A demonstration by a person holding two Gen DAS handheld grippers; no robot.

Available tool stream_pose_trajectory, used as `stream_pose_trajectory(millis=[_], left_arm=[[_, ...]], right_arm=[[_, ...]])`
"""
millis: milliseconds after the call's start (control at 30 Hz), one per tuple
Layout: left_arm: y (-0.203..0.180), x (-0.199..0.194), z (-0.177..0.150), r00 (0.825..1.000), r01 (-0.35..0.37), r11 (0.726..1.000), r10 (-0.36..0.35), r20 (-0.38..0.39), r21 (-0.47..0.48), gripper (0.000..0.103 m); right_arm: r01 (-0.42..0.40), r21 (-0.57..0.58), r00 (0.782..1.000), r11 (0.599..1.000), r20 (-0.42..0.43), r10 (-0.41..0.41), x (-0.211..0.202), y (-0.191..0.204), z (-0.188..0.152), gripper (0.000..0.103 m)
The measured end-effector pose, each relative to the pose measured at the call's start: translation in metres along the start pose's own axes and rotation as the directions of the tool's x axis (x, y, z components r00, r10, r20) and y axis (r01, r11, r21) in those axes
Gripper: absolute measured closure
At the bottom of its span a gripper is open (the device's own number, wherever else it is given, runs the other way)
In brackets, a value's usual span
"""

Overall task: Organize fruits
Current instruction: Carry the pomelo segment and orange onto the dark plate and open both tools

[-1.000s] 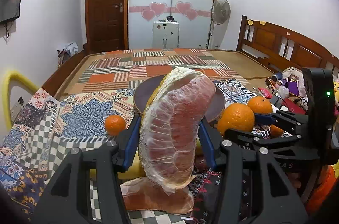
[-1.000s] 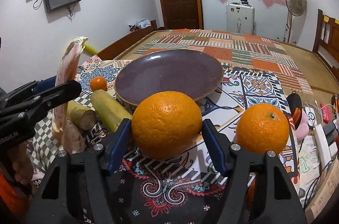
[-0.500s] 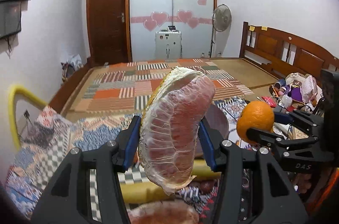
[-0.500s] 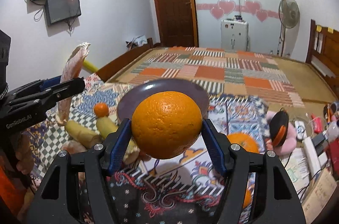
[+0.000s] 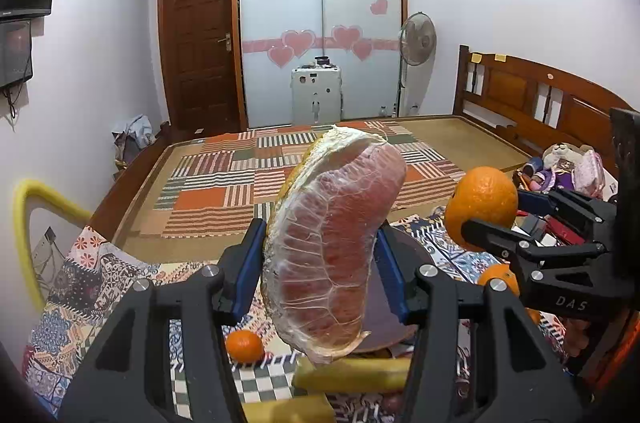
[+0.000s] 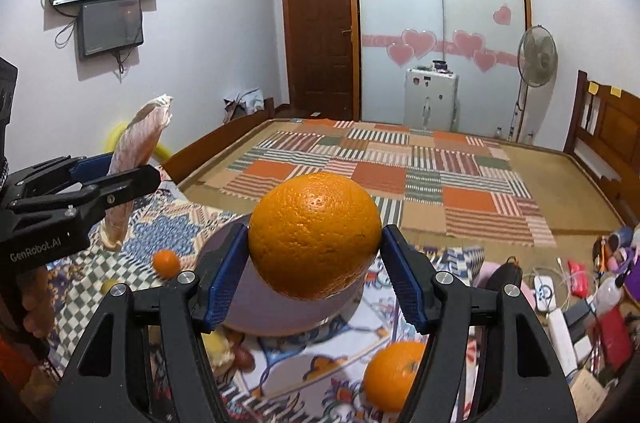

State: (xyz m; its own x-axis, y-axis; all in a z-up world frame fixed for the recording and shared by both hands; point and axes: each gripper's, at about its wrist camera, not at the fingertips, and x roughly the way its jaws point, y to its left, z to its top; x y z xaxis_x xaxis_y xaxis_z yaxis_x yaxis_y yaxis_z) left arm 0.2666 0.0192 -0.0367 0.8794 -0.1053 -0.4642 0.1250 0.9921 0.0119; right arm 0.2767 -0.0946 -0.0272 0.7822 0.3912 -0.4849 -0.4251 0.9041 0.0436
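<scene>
While both are raised above the purple plate [image 6: 280,319], left gripper [image 5: 320,269] clamps soft, tearable pomelo wedge [image 5: 332,243] midway; right gripper [image 6: 314,275] clamps firm, round, roll-prone orange [image 6: 315,241] across its middle.

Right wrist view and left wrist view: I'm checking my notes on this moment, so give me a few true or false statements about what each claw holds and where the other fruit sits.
1. The left claw is shut on a peeled pomelo segment. True.
2. The right claw is open and holds nothing. False: it is shut on a large orange.
3. The purple plate already holds two oranges. False: no fruit shows on its visible surface.
4. A small tangerine lies on the patterned cloth left of the plate. True.
5. A second orange lies on the cloth below the right claw. True.
</scene>
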Motion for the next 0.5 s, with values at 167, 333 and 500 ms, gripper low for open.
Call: stream_pose_trajectory(millis=[167, 333, 500], left_arm=[[0.003, 0.020, 0.009, 0.999, -0.035, 0.999, 0.035, -0.016, 0.013, 0.050], [0.008, 0.045, 0.013, 0.997, -0.049, 0.999, 0.050, -0.060, 0.005, 0.050], [0.014, 0.073, 0.010, 0.991, -0.053, 0.999, 0.053, -0.125, 0.003, 0.050]], right_arm=[[0.005, -0.013, 1.000, 1.000, -0.018, -0.005, 0.020, -0.002, 0.009, 0.039], [0.014, -0.030, 0.997, 0.999, -0.076, -0.016, 0.046, -0.006, 0.011, 0.039], [0.030, -0.053, 0.991, 0.998, -0.132, -0.037, 0.068, -0.010, 0.010, 0.039]])
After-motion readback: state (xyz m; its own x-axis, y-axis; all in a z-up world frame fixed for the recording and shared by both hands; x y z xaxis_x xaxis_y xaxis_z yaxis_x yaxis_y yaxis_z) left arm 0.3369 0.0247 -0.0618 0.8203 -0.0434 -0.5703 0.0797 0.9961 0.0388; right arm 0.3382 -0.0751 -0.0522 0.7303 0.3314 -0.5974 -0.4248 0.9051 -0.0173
